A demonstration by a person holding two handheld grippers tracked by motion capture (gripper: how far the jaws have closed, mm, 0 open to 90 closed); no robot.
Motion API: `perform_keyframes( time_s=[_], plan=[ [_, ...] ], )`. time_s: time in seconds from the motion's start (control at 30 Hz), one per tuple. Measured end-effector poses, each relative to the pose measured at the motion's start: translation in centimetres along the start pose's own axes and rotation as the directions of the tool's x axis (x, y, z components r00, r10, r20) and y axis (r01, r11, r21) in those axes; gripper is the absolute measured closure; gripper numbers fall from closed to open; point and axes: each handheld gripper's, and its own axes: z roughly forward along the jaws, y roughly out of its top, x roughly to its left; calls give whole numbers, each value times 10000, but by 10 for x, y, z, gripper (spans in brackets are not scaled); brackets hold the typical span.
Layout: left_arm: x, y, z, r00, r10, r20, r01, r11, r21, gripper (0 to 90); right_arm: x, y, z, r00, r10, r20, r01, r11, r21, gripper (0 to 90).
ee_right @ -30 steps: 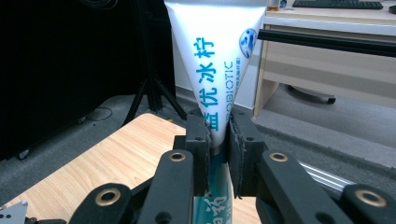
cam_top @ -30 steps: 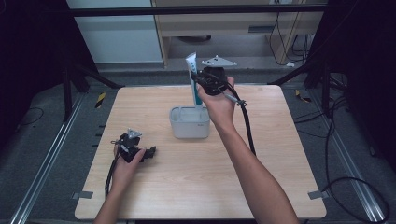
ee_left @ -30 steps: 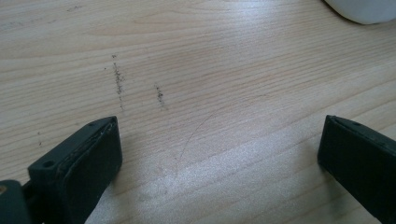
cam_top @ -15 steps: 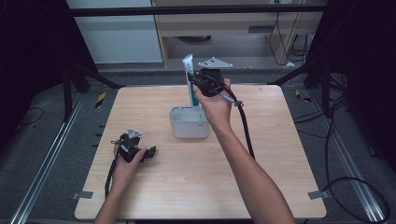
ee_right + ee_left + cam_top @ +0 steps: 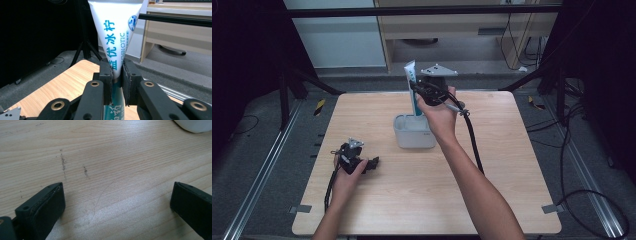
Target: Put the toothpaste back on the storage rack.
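Pale wooden worktop (image 5: 422,195) under dim light. Near, at eight o'clock, the left gripper (image 5: 373,163) rests with fingers spread, empty. Farther, at twelve, the right gripper (image 5: 416,91) has fingers pinching an upright toothpaste tube (image 5: 411,80) above the white bin (image 5: 414,133). That soft tube could slip or tilt, missing the bin.

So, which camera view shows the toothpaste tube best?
The right gripper view: the toothpaste tube is close, its print readable, pinched between the jaws of the right gripper. The high view shows the tube small, upright over the white container, partly behind the gripper. The left gripper view faces the table.
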Motion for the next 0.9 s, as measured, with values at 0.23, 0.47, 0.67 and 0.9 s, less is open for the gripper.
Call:
perform_keyframes(
  time_s=[0.23,0.47,0.67,0.9],
  plan=[
    [0,0,0,10000,24,7,-24,10000,20,0,3,-1,2,10000,-11,-75,11,10000,-6,797],
    [0,0,0,10000,8,0,-8,10000,4,0,6,-7,4,9999,46,-122,-45,10000,53,797],
    [0,0,0,10000,-14,3,14,10000,3,0,6,-12,7,9999,80,-141,-79,9999,90,797],
    [0,0,0,10000,-12,3,12,10000,2,0,8,-16,9,9998,90,-167,-88,9999,117,797]
  ],
)
